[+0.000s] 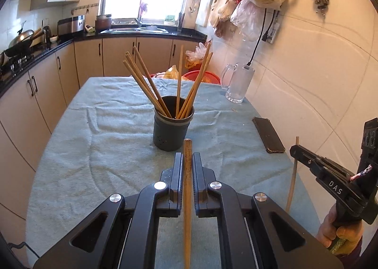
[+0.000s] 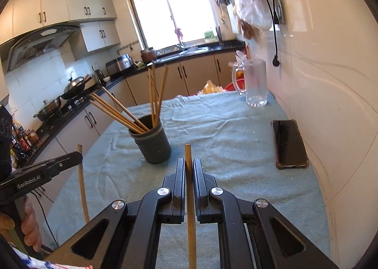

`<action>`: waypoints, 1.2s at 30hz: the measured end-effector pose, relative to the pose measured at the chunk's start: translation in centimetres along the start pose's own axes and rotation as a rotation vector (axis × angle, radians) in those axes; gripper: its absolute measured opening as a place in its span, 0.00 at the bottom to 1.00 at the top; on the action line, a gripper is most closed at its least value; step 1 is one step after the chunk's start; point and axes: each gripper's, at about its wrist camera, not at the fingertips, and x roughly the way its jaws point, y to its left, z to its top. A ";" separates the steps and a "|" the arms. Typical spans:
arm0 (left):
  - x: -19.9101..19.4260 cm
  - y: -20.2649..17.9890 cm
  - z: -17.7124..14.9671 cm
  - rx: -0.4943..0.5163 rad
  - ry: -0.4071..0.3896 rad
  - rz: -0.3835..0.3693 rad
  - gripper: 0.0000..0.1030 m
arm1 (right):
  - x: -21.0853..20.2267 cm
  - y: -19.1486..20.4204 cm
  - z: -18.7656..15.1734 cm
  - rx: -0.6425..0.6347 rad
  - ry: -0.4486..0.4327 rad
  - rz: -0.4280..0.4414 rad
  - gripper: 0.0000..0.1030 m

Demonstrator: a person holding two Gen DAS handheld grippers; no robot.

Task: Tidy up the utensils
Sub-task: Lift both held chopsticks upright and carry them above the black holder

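Nearest in the left wrist view, the left gripper (image 1: pixel 187 165) is clamped on a single wooden chopstick (image 1: pixel 187 198), its two black fingers pressed against the stick's sides with no gap showing. The chopstick's long axis runs straight along the fingers, its squared end poking just past the fingertips toward the dark utensil holder (image 1: pixel 172 128). The right gripper (image 2: pixel 188 169) is likewise closed on its own chopstick (image 2: pixel 191 210), which lies lengthwise between the fingers, tip aimed toward the holder. Seen from the left wrist camera, the right gripper (image 1: pixel 298 150) sits to the right of the holder and nearer the camera, its chopstick standing nearly upright. The holder stands upright on a pale green towel (image 1: pixel 106 150) and carries a bundle of chopsticks (image 1: pixel 146 84) fanning up and outward, some leaning left, others right. Right of the holder a phone (image 1: pixel 268 135) lies flat on the towel. Beyond the holder, to the right, a clear glass mug (image 1: pixel 238 83) stands by the wall.
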 end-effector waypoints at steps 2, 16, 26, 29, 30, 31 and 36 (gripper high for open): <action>-0.5 -0.2 -0.2 0.008 -0.010 0.002 0.06 | -0.8 0.5 -0.1 -0.012 -0.016 -0.001 0.06; -4.3 -1.2 -0.5 0.028 -0.073 -0.019 0.06 | -3.5 2.5 -0.3 -0.063 -0.074 0.012 0.06; -5.0 -1.1 0.6 0.029 -0.095 -0.021 0.06 | -4.0 3.0 0.7 -0.079 -0.103 0.006 0.06; -4.9 -1.0 0.9 0.028 -0.095 -0.017 0.06 | -3.9 3.2 1.0 -0.081 -0.108 0.008 0.06; -4.9 -1.0 1.1 0.029 -0.096 -0.015 0.06 | -3.8 3.2 1.0 -0.082 -0.108 0.008 0.06; -4.9 -1.0 1.2 0.031 -0.098 -0.013 0.06 | -3.7 3.2 1.0 -0.083 -0.108 0.009 0.06; -4.6 -1.2 1.9 0.047 -0.109 0.001 0.06 | -3.4 3.4 1.5 -0.090 -0.103 0.005 0.06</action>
